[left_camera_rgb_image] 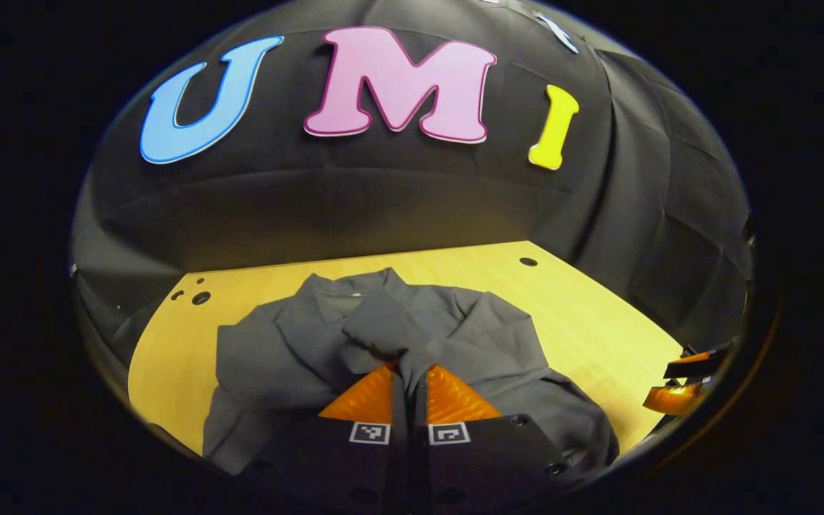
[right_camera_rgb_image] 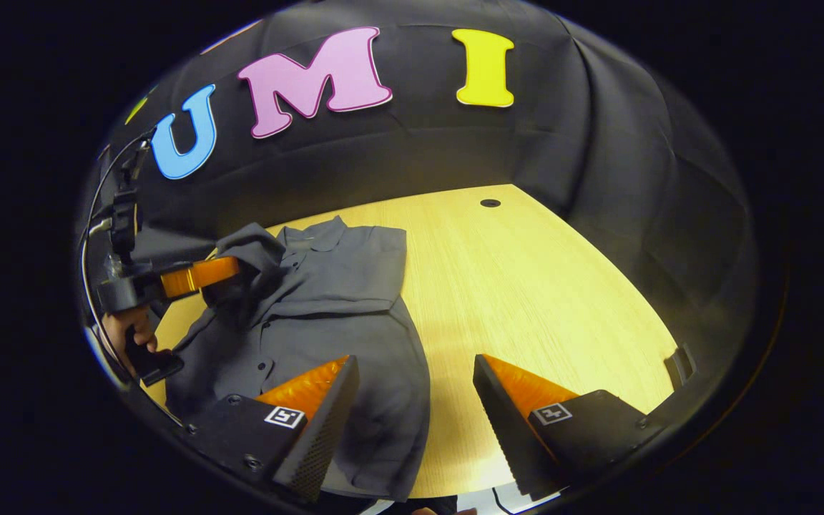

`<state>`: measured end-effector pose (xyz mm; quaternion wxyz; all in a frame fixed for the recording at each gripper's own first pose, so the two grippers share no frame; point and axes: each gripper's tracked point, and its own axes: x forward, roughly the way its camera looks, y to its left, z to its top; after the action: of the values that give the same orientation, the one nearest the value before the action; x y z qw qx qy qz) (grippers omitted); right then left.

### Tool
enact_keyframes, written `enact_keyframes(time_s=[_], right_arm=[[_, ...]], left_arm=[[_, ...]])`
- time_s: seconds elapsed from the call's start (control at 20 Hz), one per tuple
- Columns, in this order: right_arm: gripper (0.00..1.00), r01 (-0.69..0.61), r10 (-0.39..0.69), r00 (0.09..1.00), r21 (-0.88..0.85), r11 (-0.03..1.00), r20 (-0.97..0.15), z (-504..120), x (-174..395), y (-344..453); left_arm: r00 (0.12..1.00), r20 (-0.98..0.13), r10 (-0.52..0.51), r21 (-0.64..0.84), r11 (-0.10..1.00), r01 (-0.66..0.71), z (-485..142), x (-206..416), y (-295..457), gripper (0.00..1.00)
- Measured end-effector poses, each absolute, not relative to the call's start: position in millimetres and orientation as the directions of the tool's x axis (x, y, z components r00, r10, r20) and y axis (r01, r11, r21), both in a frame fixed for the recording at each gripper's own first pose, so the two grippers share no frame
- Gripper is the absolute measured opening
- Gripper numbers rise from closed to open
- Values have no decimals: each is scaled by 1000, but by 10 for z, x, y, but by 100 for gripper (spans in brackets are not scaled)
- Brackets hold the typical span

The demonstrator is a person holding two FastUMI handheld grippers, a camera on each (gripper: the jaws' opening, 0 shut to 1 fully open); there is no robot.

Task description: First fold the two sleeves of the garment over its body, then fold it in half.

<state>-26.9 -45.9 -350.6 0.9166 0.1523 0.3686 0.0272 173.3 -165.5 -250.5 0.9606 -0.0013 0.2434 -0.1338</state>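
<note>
A pale wooden worktop (right_camera_rgb_image: 541, 286) with round holes is seen; a grey button-up shirt (right_camera_rgb_image: 326, 300) is spread on it.

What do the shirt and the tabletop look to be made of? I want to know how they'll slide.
Shirt: thin woven cloth, likely cotton or a blend, matte grey; it drapes in soft folds where the left gripper pinches its sleeve. Table: pale wood or wood-look laminate, smooth with a slight sheen and fine straight grain.

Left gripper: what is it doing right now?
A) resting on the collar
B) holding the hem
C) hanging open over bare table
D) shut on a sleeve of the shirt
D: the left gripper has both fingers pinched on a bunched sleeve of the shirt, lifted over its body.
</note>
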Motion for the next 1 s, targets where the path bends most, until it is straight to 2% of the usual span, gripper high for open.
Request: enact_keyframes(time_s=[0.1,0.25,0.4,0.65,0.8,0.9,0.95,1.0], right_arm=[[99,66,166,724,307,949,-669,-3538,-268,-504],[99,67,169,720,310,948,-673,-3569,-291,-553],[99,64,169,718,306,950,-675,-3560,-314,-588],[99,60,170,723,306,950,-670,-3492,-309,-575],[99,48,176,723,303,952,-668,-3447,-330,-510],[99,40,180,723,301,953,-667,-3414,-351,-460],[99,36,183,723,301,953,-666,-3399,-365,-424],[99,32,187,721,302,953,-667,-3389,-390,-394]], left_arm=[[837,-483,-258,-65,964,259,-2623,1718,-1762,6],[823,-502,-264,-48,959,279,-2801,1693,-1907,5],[788,-536,-303,-70,946,316,-2974,1623,-2061,7],[761,-547,-348,-117,932,343,-3078,1552,-2118,21],[769,-525,-364,-125,927,353,-2975,1450,-2089,48],[766,-515,-384,-122,918,377,-2904,1360,-2084,73],[760,-516,-395,-122,912,391,-2874,1299,-2074,82],[756,-516,-404,-119,907,404,-2843,1221,-2051,86]])
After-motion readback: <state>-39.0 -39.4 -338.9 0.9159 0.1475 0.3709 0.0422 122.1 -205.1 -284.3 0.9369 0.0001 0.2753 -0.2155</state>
